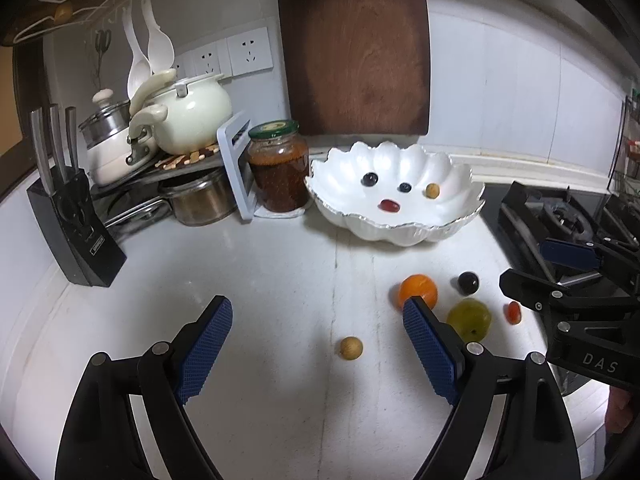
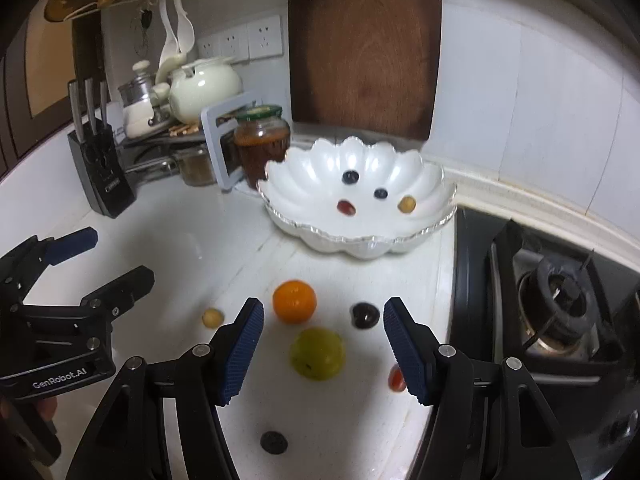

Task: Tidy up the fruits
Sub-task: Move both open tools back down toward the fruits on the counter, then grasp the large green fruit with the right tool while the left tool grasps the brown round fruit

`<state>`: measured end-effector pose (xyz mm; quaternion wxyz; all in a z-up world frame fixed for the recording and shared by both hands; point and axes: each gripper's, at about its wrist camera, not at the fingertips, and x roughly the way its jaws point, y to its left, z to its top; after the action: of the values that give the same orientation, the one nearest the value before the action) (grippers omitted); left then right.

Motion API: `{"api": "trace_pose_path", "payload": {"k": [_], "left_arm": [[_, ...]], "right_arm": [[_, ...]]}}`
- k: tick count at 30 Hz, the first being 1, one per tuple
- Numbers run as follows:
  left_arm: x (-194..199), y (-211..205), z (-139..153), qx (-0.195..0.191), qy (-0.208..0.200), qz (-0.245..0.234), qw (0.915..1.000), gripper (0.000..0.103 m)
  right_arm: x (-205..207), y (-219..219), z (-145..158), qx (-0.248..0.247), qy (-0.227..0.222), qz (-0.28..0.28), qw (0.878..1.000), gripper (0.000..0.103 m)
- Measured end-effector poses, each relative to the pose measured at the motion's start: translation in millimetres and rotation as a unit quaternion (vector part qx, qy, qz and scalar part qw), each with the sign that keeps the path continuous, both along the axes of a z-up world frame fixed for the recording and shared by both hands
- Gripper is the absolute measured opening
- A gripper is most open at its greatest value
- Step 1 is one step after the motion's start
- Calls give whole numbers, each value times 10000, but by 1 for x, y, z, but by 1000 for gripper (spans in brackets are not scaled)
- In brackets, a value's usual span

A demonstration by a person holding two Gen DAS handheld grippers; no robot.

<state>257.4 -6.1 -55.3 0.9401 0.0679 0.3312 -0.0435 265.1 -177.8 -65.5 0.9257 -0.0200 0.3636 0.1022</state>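
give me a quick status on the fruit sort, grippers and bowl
Left hand-held gripper open, empty. Right hand-held gripper open, empty, above the green fruit. Four small fruits in the white bowl; orange on the counter. Nothing blocking.

Left tongs (image 1: pixel 318 322): matte black linkage arms, silver pivot screws, blue dimpled pads (image 1: pixel 208 344). Right tongs (image 2: pixel 324 334): same black frame, ribbed blue pads (image 2: pixel 244 350). White lettering shows on the black bodies, "DAS" on one, "GenRobot.AI" on the other.

White scalloped bowl (image 1: pixel 394 224); orange (image 2: pixel 294 301); green plum (image 2: pixel 317 353); blue ribbed jaws.
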Motion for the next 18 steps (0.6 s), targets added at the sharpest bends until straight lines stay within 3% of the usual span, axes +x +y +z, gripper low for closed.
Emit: {"api": "trace_pose_path", "payload": {"k": [18], "left_arm": [[17, -4, -51, 43, 540, -195, 9983, 87]], "right_arm": [[13, 4, -48, -63, 607, -35, 9981, 63]]}}
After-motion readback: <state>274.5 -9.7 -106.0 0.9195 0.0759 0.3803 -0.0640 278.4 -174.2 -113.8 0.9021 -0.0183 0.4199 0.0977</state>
